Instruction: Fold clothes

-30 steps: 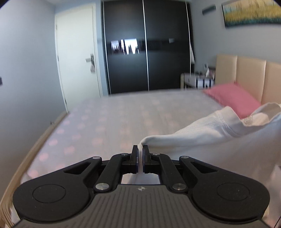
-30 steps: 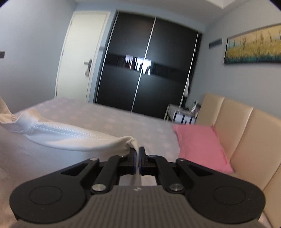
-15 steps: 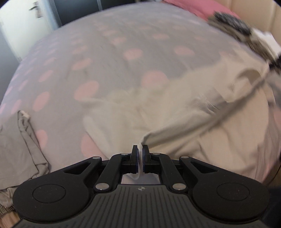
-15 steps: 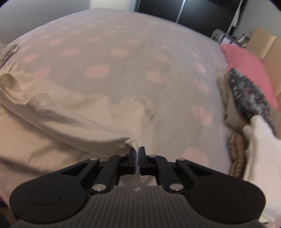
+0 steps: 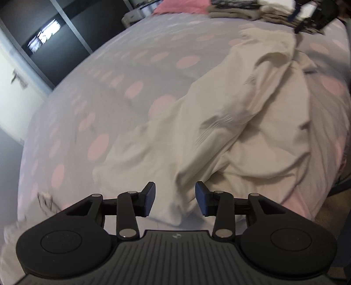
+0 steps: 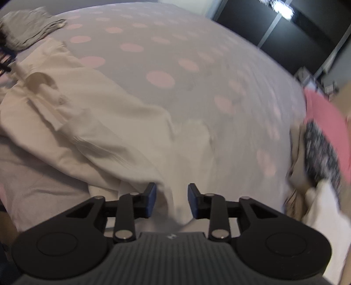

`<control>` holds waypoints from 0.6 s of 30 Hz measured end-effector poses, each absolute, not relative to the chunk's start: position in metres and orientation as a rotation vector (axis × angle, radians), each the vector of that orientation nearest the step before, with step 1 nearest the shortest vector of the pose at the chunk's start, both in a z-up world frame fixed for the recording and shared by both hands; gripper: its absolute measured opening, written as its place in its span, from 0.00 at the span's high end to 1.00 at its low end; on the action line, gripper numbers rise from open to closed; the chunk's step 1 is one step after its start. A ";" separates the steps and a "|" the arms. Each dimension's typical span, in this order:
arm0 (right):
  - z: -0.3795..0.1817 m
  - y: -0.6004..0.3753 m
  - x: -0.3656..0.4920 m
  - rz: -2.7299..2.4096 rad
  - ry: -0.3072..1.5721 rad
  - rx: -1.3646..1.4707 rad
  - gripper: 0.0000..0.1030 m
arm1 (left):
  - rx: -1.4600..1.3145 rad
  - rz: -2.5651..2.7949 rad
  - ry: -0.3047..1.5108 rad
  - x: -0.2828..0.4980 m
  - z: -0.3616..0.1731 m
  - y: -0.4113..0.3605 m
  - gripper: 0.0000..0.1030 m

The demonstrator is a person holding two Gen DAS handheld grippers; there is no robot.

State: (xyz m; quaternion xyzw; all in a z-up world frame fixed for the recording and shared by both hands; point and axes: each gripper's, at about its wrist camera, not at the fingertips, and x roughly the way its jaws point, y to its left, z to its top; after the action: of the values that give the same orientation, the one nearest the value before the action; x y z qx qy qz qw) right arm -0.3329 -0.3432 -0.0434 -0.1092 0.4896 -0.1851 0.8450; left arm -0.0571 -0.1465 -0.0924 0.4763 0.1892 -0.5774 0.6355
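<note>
A cream garment (image 5: 230, 131) lies crumpled on the grey bedspread with pink dots (image 5: 131, 72). It also shows in the right wrist view (image 6: 92, 122), spread from far left toward the near edge. My left gripper (image 5: 175, 198) is open, with a fold of the cream cloth lying loose between its jaws. My right gripper (image 6: 171, 200) is open, with a corner of the same garment loose between its jaws. The right gripper also appears at the top right of the left wrist view (image 5: 316, 13).
A pile of folded clothes (image 6: 316, 153) and a pink pillow (image 6: 326, 122) lie at the right of the bed. A grey garment (image 6: 30, 30) lies at the far left. A dark wardrobe (image 5: 43, 37) and a white door (image 5: 13, 92) stand beyond the bed.
Both grippers brought the cream garment down from the air onto the bed, then opened and let go of it. It now lies crumpled on the bedspread.
</note>
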 end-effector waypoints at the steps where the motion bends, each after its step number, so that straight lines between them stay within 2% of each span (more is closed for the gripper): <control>1: -0.041 -0.332 -0.331 -0.360 1.030 -0.297 0.59 | 1.106 -1.344 0.397 -0.065 -0.091 -0.148 0.63; 8: -0.056 -0.273 -0.316 -0.124 1.033 -0.625 0.61 | 1.268 -1.395 0.173 -0.103 -0.112 -0.176 0.62; 18: -0.085 -0.262 -0.292 -0.063 0.994 -0.747 0.61 | 1.351 -1.408 0.054 -0.114 -0.138 -0.189 0.63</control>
State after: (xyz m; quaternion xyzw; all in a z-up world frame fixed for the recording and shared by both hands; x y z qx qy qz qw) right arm -0.2918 -0.2621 -0.0851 -0.3498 0.4656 -0.0296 0.8124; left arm -0.1137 -0.1893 -0.1384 0.5733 0.0229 -0.5974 0.5603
